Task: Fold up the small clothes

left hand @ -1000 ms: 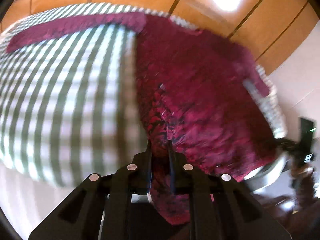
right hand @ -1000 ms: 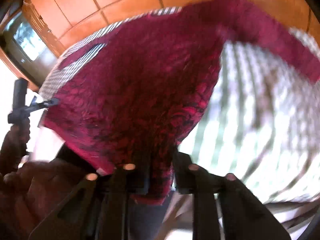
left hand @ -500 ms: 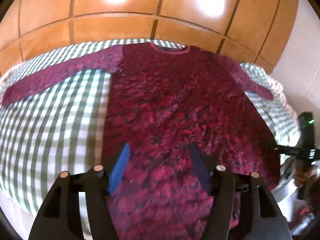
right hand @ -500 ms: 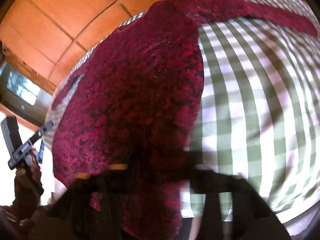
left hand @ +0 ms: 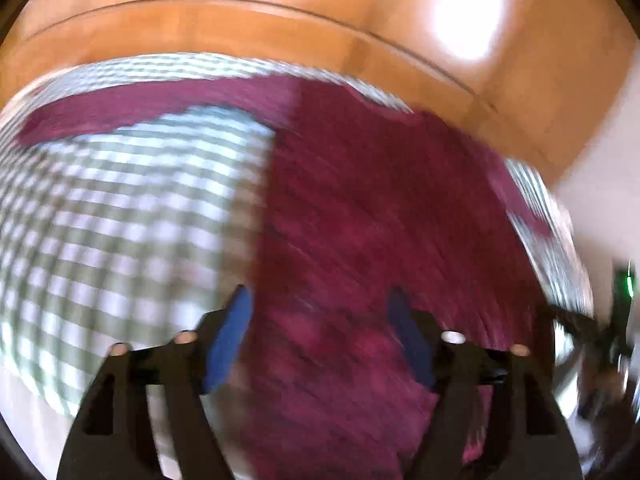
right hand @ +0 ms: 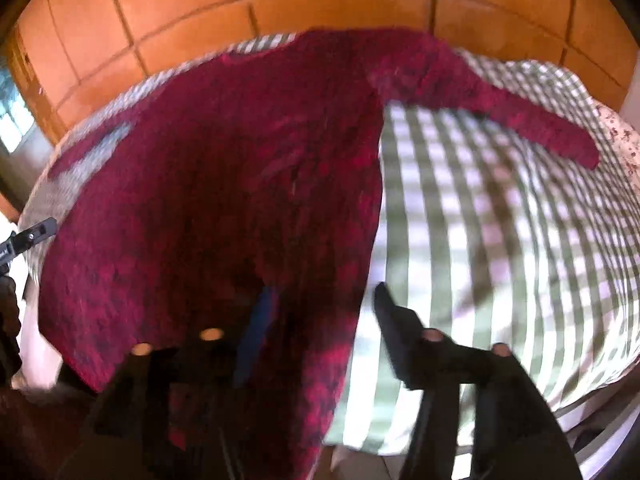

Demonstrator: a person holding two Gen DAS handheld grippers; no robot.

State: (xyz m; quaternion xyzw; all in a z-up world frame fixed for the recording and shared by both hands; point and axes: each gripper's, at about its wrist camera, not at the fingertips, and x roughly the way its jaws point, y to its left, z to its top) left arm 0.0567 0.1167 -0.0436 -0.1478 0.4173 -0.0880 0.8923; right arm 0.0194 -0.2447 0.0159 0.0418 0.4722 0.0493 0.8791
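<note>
Two grippers are seen above one dark red knitted sweater (right hand: 248,184) that is spread flat on a green-and-white checked cloth (right hand: 500,220).

In the left wrist view, the left gripper (left hand: 320,312) is held over the lower left part of the sweater's body. Its jaws are opening and already stand wide; the blue pads (left hand: 230,340) are parted, and the knit is seen between and below them without being pressed by either. The left edge of the garment runs just inside the left pad, so that the checked cloth is seen beside that finger. One sleeve (left hand: 132,110) is stretched out to the left along the far side of the cloth. This view is blurred, and whether the fingertips touch the fabric cannot be told.

In the right wrist view, the right gripper (right hand: 324,300) is placed over the lower right edge of the sweater. Its jaws are opening too, and nothing is clamped by them. The left finger is seen over the red knit, while the right finger is seen over the checked cloth, with the garment's side edge between the two. The other sleeve (right hand: 520,116) is laid out to the right. An orange panelled wall (right hand: 320,4) is seen behind.
</note>
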